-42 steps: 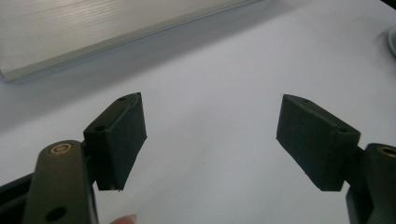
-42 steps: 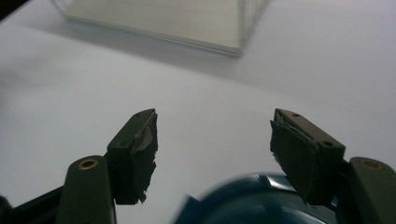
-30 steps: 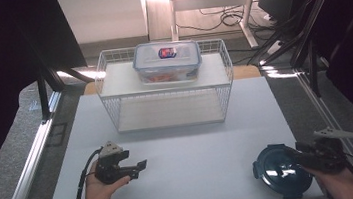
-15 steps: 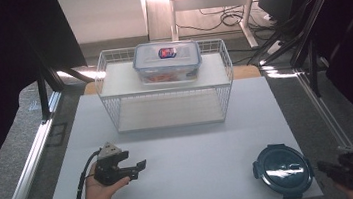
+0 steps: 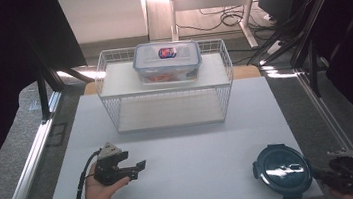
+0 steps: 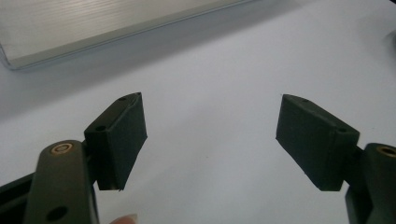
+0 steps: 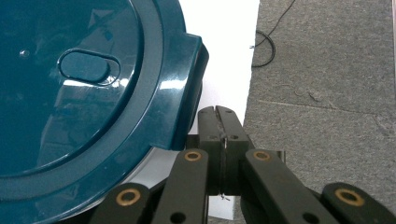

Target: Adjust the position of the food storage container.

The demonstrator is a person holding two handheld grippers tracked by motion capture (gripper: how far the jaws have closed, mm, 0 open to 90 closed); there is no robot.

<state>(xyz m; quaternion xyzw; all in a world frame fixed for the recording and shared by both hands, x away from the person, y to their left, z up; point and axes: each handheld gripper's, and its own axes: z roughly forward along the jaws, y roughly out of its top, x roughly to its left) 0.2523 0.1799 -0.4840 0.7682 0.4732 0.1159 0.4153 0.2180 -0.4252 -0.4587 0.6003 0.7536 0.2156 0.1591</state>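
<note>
Right claw (image 7: 218, 114) clenched empty at lower right just beside round teal lid (image 5: 282, 170), left claw (image 6: 210, 135) released above white counter (image 5: 194, 142) at lower left

White table (image 5: 188, 178) is bearing a wire rack (image 5: 170, 105) at the rear and a round teal lid (image 5: 282, 169) at front right.

Wire rack (image 5: 111, 71) upper centre on worktop (image 5: 190, 153), lidded container (image 5: 166, 61) on top. Round lid (image 5: 280, 169) lower right; left hand-held gripper (image 5: 139, 167) lower left.
</note>
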